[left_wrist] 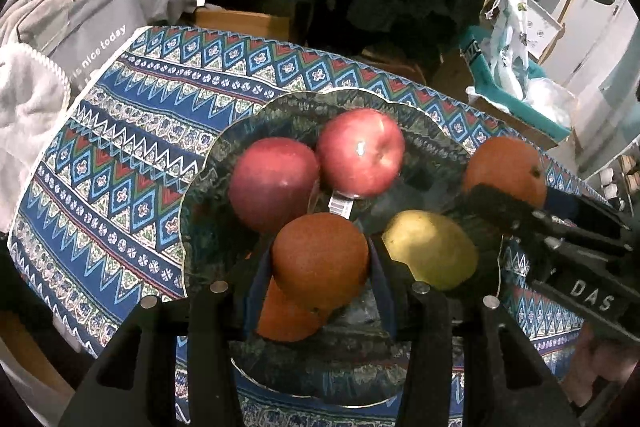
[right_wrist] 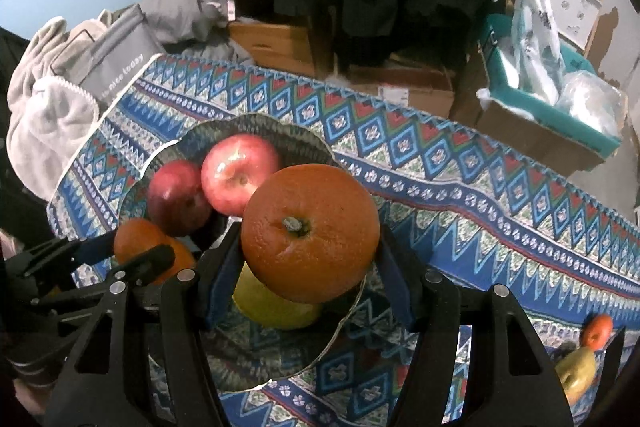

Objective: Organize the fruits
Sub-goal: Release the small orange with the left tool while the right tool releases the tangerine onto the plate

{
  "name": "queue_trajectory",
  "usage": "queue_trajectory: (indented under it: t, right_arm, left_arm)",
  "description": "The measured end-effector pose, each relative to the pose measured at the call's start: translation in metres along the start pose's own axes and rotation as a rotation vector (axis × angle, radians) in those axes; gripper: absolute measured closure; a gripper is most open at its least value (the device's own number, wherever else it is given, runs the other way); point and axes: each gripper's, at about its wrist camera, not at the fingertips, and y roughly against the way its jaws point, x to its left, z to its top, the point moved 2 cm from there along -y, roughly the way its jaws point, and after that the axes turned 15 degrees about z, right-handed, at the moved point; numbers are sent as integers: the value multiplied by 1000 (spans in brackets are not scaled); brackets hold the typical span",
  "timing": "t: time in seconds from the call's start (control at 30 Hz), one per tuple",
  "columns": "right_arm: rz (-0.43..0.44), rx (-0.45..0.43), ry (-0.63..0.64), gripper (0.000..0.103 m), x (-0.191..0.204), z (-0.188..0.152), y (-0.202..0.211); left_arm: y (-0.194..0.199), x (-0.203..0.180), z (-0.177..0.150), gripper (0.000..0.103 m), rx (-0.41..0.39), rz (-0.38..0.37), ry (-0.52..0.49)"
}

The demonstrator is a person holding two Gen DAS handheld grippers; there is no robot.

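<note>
My left gripper [left_wrist: 320, 269] is shut on a small orange [left_wrist: 320, 255], held just above a dark green plate [left_wrist: 280, 107]. In the plate lie two red apples [left_wrist: 276, 183] [left_wrist: 362, 151], a yellow-green fruit [left_wrist: 434, 251] and another orange [left_wrist: 286, 321] under the held one. My right gripper [right_wrist: 310, 261] is shut on a large orange [right_wrist: 310, 231], stem up, over the plate's [right_wrist: 256, 125] near right rim. Each view shows the other gripper too: the right gripper [left_wrist: 532, 197] with its orange [left_wrist: 504, 167], and the left gripper [right_wrist: 128, 251] with its orange [right_wrist: 136, 239].
A patterned blue tablecloth [right_wrist: 460, 195] covers the table. A small orange [right_wrist: 596, 331] and a yellow-green apple [right_wrist: 576, 373] lie on it at the near right. Clothes and a grey bag [left_wrist: 92, 27] pile up at the left; boxes and a teal bin [right_wrist: 540, 107] stand behind.
</note>
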Motion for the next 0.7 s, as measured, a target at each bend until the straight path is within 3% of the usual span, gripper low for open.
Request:
queue_trajectory:
  t: [0.17, 0.37, 0.7]
  right_arm:
    - [11, 29, -2, 39, 1, -2, -9]
    - [23, 56, -11, 37, 1, -3, -17]
    - [38, 16, -1, 36, 5, 5, -5]
  left_arm:
    - [-3, -1, 0, 55, 12, -7, -2]
    - [-8, 3, -1, 44, 44, -17, 25]
    - [-5, 6, -1, 37, 57, -16, 45]
